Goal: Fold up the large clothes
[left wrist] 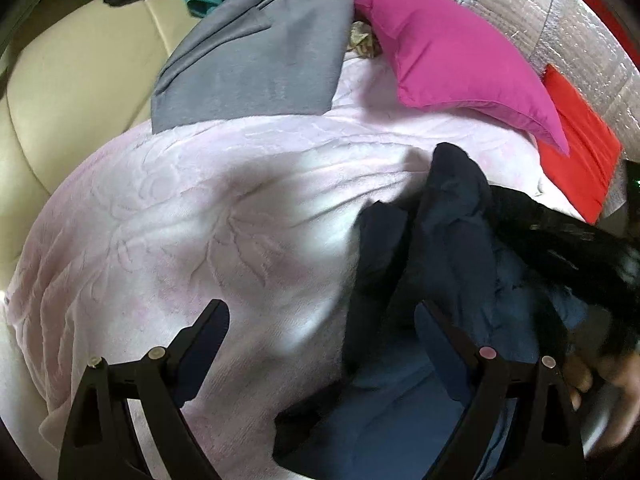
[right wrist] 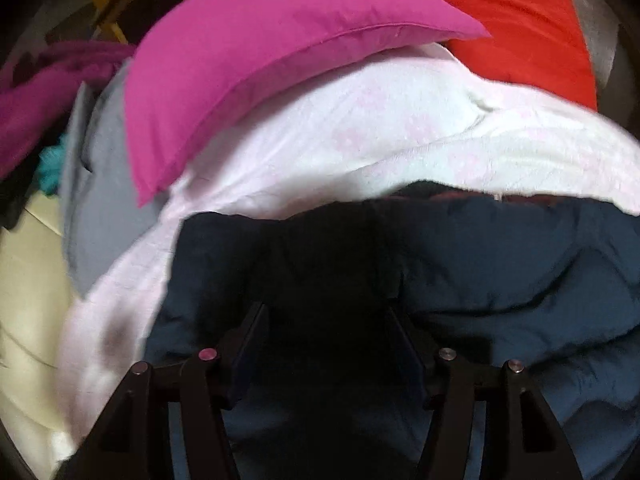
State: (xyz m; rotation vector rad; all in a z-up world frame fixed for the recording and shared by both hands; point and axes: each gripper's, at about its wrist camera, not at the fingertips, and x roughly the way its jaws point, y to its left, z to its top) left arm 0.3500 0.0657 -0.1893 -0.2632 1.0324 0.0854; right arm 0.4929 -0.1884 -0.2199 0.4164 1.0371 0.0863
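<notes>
Two grippers over a navy jacket [right wrist: 460,264] heaped on a pale pink blanket [left wrist: 200,208]. Left gripper [left wrist: 320,320] jaws wide apart, holding nothing; right gripper [right wrist: 326,320] jaws half apart with dark jacket fabric between, grip unclear. Pink pillow [left wrist: 460,56] lies beyond.

Open pale pink blanket [left wrist: 208,208] left of the navy jacket [left wrist: 448,240]; passage free there. Far edge blocked by magenta pillow [left wrist: 452,60], red cushion [left wrist: 580,152] and grey garment [left wrist: 260,60].

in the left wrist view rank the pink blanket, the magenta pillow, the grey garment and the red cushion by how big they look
1. pink blanket
2. magenta pillow and grey garment, too alike to rank
3. red cushion, partly hidden at the edge
</notes>
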